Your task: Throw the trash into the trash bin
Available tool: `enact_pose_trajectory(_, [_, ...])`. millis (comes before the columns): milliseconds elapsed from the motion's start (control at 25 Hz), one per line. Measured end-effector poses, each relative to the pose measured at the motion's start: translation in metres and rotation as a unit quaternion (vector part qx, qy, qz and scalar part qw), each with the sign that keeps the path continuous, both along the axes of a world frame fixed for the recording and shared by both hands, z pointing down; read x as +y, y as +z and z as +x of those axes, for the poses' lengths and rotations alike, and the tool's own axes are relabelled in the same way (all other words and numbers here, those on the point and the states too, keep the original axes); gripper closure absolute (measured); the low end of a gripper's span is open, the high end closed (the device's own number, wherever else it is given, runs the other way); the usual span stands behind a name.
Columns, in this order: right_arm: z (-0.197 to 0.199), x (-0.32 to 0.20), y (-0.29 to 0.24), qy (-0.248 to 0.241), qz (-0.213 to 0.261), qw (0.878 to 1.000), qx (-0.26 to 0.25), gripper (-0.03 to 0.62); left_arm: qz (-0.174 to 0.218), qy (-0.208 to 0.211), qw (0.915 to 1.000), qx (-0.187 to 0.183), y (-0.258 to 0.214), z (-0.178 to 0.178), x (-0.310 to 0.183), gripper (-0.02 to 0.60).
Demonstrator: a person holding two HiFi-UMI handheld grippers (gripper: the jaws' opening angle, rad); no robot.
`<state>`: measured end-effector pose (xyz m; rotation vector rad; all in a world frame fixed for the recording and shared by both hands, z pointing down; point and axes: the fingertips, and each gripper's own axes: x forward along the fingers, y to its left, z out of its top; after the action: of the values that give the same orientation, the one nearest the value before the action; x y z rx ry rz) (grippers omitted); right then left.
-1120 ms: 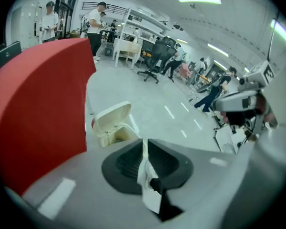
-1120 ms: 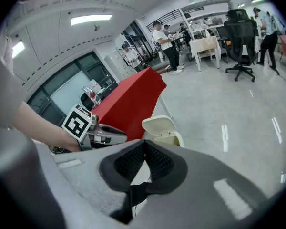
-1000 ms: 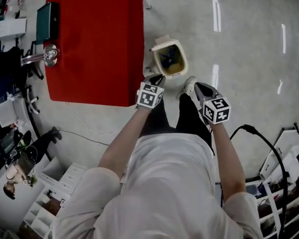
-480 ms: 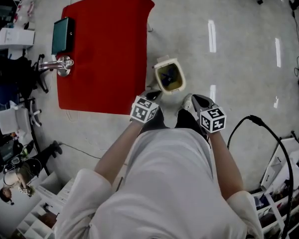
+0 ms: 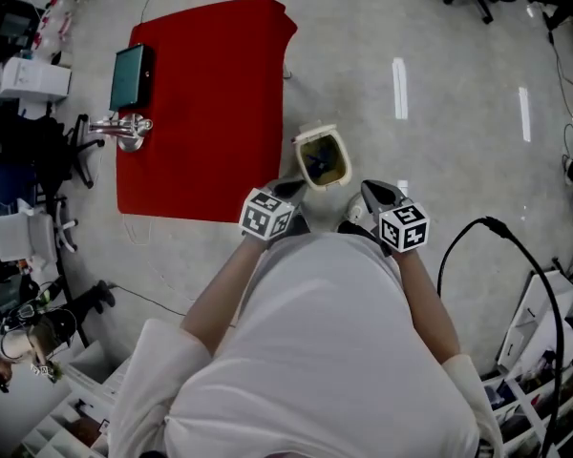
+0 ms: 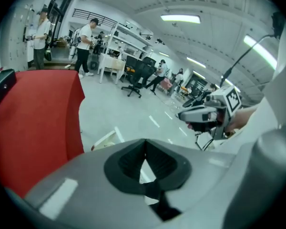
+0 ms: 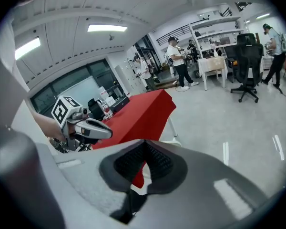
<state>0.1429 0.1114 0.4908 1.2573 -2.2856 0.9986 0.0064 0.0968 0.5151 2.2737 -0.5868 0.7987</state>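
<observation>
The cream plastic trash bin (image 5: 314,134) stands open on the pale grey floor (image 5: 439,84), just beside the near right corner of the table covered with a red cloth (image 5: 210,93). The bin's inside is dark, with yellowish walls. Something dark lies at the bottom, too small to make out.

The left gripper (image 5: 291,188) hangs just short of the bin on the person's side, its nose pointing down at the bin's near edge. Its own view shows its jaws pressed together with nothing between them. The right gripper (image 5: 369,190) sits level with it, just to the bin's right, and its jaws also meet tip to tip with nothing between them. The two marker cubes sit apart, one on each side of the person's white shirt (image 5: 315,351).

On the far left of the red cloth lies a flat dark teal box (image 5: 132,76). Just beside it, at the table's left edge, is a shiny metal fixture (image 5: 124,128). A black cable (image 5: 501,229) loops over the floor to the right of the person. The gripper views show several people standing near white benches and black office chairs (image 7: 248,63) across the room.
</observation>
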Motion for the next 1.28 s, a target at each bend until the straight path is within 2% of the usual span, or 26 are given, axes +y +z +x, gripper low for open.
enact_pose_trajectory(320, [0.001, -0.004, -0.007, -0.017, 0.013, 1.0, 0.014, 0.592, 0.017, -0.01, 0.9998, 0.001, -0.011, -0.005, -0.008, 0.577])
enact_pose_trajectory(1280, [-0.012, -0.004, -0.006, -0.038, 0.025, 0.999, 0.018, 0.592, 0.02, -0.023, 0.9995, 0.009, -0.015, -0.007, -0.005, 0.577])
